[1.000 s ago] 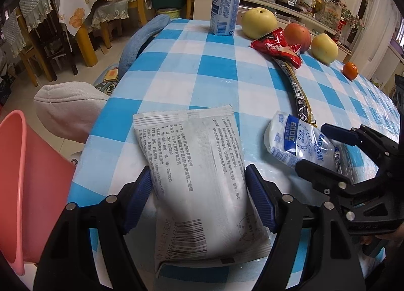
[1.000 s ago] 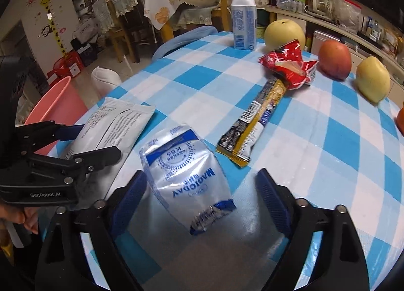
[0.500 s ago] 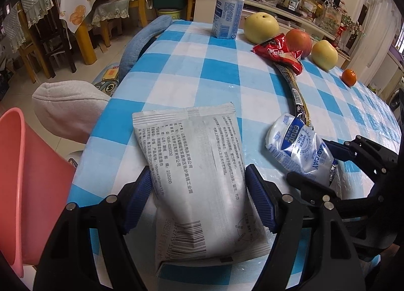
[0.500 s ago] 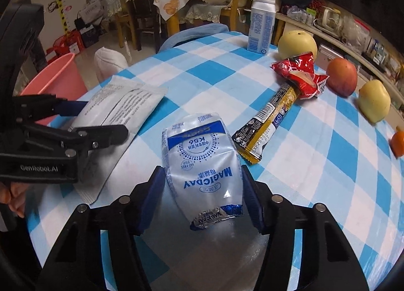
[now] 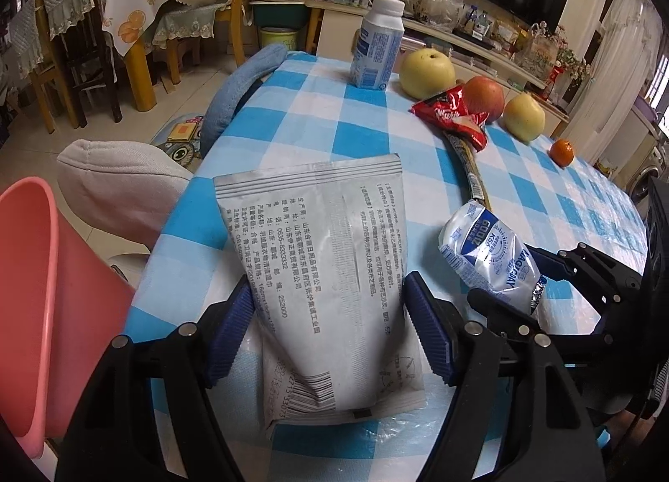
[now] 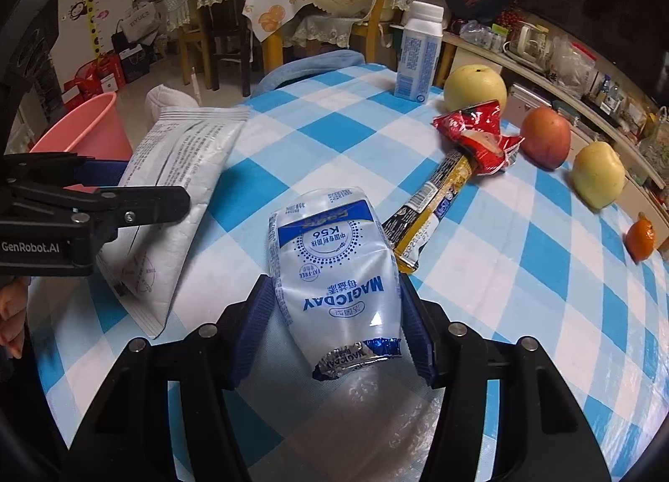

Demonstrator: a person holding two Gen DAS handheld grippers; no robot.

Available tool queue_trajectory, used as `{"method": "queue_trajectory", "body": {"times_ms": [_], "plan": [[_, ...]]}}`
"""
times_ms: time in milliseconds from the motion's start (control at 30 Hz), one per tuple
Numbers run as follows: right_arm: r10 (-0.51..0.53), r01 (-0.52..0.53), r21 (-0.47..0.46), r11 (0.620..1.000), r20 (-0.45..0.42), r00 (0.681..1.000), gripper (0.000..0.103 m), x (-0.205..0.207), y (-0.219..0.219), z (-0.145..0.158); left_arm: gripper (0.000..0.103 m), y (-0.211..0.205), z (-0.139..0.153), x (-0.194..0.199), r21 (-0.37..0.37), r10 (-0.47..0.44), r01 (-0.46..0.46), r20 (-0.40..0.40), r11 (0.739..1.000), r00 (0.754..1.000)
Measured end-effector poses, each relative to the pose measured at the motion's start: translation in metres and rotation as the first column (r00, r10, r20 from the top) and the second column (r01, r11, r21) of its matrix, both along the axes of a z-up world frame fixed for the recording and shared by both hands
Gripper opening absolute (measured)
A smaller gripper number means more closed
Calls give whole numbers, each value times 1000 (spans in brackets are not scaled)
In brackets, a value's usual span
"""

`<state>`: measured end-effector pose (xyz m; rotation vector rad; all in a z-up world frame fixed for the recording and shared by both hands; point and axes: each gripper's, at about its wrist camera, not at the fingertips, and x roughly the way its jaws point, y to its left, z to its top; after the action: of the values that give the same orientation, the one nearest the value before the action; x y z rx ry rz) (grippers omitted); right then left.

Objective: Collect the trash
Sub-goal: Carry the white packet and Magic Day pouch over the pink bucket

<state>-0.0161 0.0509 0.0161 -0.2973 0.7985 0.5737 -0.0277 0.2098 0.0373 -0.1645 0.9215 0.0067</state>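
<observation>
A large grey printed pouch [image 5: 317,239] lies on the blue-checked table [image 5: 292,114] near its edge. My left gripper [image 5: 324,306] straddles it, and both blue pads touch its long sides. My right gripper [image 6: 336,306] is shut on a crumpled white-and-blue Magicday milk pouch [image 6: 334,256], with a pad pressing each side. The left wrist view shows that pouch [image 5: 489,248] tilted up between the right gripper's [image 5: 514,277] fingers. In the right wrist view the left gripper [image 6: 142,185] reaches over the grey pouch [image 6: 184,160]. A gold-and-black bar wrapper [image 6: 426,206] and a red wrapper [image 6: 481,135] lie farther back.
A pink bin [image 5: 33,273] stands on the floor left of the table, beside a grey stool [image 5: 117,181]. At the table's far end are a milk bottle [image 5: 376,47], a yellow pear [image 5: 426,72], a red apple [image 5: 485,97], another yellow fruit [image 5: 522,118] and a small orange [image 5: 562,151]. Chairs stand beyond.
My right gripper's jaws have come in from wide apart onto the milk pouch, whose far end now tilts up. My left gripper stays around the grey pouch with little change.
</observation>
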Motion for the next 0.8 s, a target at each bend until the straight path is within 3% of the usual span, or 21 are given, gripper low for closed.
{"method": "queue_trajectory", "body": {"times_ms": [200,233,300,433,700,800], "plan": [[-17,17,71,997,5,1000,60,-7,-3,14,69,7,9,-6,-46,-6,7,39,999,999],[-16,16,80,997,8,1000,60,-9,-2,16,67,8,9,-7,-58,-8,10,43,998,999],[-7,6,103,995,2,1000,60,-12,1,19,46,9,9,-7,-83,-13,16,44,996,999],[16,-16,50,999,-3,1000,60,-18,14,11,46,7,5,-5,-108,-29,32,27,994,999],[-32,32,3,999,20,999,60,-17,4,6,83,-5,-13,8,-76,-32,28,-52,997,998],[-45,45,-9,999,32,998,60,-16,-2,7,86,-19,-21,17,-27,-40,37,-88,999,995]]}}
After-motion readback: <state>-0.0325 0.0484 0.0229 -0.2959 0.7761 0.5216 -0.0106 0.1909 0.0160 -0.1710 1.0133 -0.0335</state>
